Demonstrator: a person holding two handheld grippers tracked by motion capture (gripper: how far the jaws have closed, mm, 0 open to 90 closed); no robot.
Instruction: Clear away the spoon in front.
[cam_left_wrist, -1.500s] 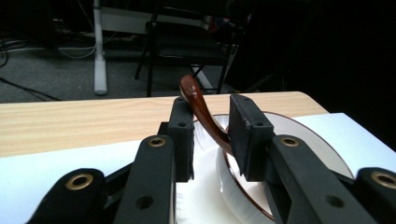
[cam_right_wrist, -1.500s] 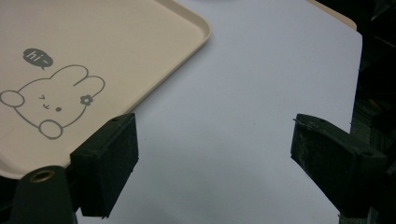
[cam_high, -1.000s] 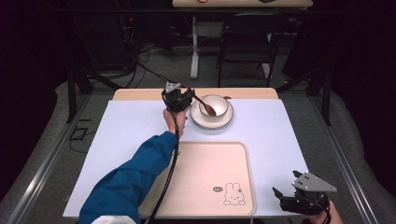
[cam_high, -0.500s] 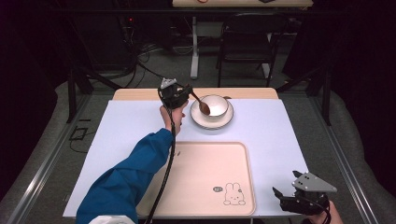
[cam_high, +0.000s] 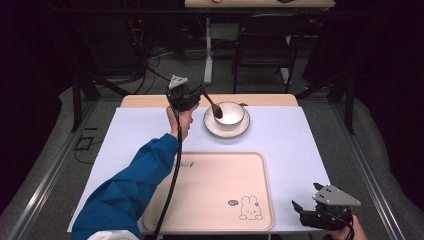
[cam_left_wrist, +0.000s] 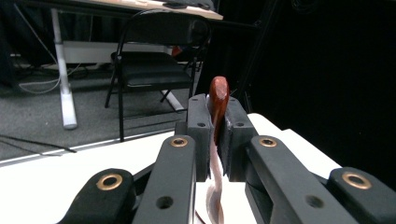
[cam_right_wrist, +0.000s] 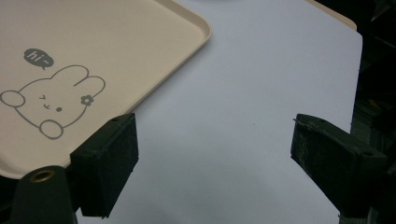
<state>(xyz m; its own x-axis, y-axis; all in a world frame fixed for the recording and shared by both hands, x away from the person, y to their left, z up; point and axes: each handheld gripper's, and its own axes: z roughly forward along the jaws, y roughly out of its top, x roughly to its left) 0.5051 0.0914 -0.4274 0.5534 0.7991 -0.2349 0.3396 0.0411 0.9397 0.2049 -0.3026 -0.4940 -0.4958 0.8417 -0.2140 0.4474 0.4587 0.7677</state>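
Observation:
My left gripper (cam_high: 201, 94) is held above the far side of the table, just left of a white bowl (cam_high: 233, 114) that stands on a white plate (cam_high: 226, 132). It is shut on a spoon (cam_high: 215, 108), whose dark brown end hangs over the bowl's left rim. In the left gripper view the jaws (cam_left_wrist: 217, 106) pinch the spoon (cam_left_wrist: 218, 97), with its red-brown tip poking out past them. My right gripper (cam_high: 301, 208) rests open at the near right corner. In the right gripper view its open jaws (cam_right_wrist: 215, 154) frame bare table.
A beige tray (cam_high: 210, 190) with a rabbit drawing lies at the near middle of the pale table cover (cam_high: 290, 145); its corner (cam_right_wrist: 93, 37) lies just left of my right gripper. A dark chair (cam_high: 265, 35) and a desk leg stand beyond the table.
My left gripper has risen and drifted slightly left, lifting the spoon up out of the bowl. The right gripper has stayed where it was.

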